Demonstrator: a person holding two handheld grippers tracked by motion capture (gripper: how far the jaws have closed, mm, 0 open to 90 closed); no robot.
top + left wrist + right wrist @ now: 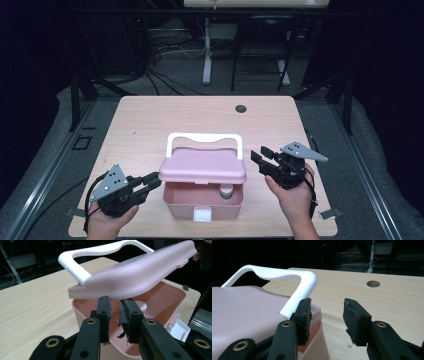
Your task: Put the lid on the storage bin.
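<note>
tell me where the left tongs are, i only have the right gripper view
Observer: The left tongs are at the left end of the pink box, tips just under the raised lid, with nothing between the jaws.
Operator: anything inside the box
Observer: Yes, a small pale round-topped object stands inside near the right wall.
Operator: is the front latch done up
Observer: No, the white latch sits on the front wall, and the lid's front edge is lifted well clear of it.
</note>
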